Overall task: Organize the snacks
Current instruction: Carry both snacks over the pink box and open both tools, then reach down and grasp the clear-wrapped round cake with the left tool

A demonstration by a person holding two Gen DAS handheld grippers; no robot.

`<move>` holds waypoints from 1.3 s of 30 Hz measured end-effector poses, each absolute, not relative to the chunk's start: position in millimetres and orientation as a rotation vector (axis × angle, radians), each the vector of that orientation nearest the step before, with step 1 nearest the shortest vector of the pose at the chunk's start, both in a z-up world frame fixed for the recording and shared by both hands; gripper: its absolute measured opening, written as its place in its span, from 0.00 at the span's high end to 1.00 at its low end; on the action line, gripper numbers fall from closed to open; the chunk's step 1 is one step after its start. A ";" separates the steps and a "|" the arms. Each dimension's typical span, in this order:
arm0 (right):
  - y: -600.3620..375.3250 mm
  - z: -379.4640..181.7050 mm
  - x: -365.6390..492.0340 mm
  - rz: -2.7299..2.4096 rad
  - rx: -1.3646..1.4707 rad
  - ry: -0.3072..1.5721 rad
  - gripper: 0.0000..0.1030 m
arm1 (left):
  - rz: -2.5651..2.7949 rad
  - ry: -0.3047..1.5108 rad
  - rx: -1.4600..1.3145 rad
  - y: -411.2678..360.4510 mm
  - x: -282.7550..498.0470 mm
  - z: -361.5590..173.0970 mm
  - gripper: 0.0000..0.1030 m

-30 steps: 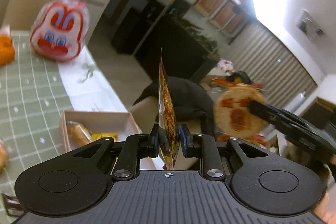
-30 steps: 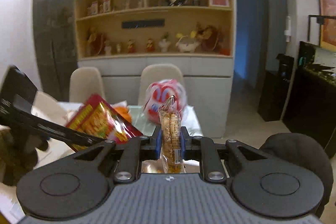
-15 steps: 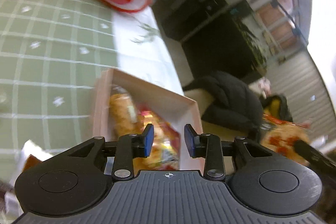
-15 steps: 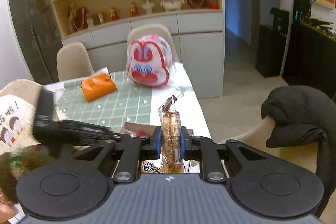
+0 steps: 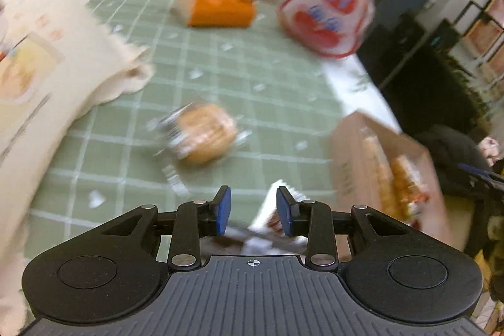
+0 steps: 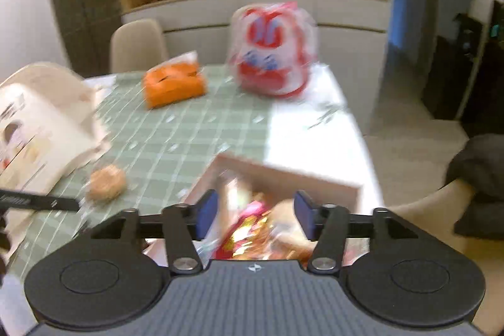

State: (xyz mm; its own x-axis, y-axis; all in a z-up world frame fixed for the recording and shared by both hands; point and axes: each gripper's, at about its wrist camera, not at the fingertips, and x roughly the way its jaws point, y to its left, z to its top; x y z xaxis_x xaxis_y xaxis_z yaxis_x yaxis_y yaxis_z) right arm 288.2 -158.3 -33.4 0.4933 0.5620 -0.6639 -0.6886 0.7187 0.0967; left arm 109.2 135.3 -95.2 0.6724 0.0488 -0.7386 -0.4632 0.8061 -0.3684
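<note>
Flanking the snack box (image 6: 283, 175), both tools gaping: left tool (image 5: 253, 211), right tool (image 6: 256, 218).

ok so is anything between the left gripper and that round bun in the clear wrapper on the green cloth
Nothing visible blocks it. The left gripper is open, and the wrapped bun lies ahead, slightly to its left, with only bare green tablecloth between them. A white packet sits directly under the fingers, not in the path.

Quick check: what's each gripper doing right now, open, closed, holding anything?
Left gripper: open, holding nothing.
Right gripper: open, empty, above the box.
</note>
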 end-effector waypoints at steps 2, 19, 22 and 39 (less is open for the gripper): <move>-150.6 -44.3 274.4 0.784 -0.201 0.762 0.45 | 0.304 0.809 -0.597 143.7 105.3 -105.3 0.65; -94.4 -83.0 160.9 0.760 -0.360 0.817 0.37 | 0.320 0.783 -0.346 219.2 196.9 -114.5 0.65; -90.1 -89.6 150.0 0.758 -0.380 0.843 0.37 | 0.249 0.805 -0.339 219.1 201.7 -123.0 0.67; -55.8 -113.9 141.7 0.866 -0.434 0.890 0.37 | 0.089 0.909 -0.447 157.1 67.6 -129.4 0.63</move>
State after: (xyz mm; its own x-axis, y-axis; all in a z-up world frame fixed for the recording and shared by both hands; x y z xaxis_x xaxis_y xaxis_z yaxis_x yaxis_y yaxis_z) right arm 141.7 -55.8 -113.9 0.3336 0.4703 -0.8170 -0.8039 0.5947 0.0141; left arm 67.6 157.1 -129.4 0.6177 -0.1123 -0.7784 -0.2604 0.9047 -0.3372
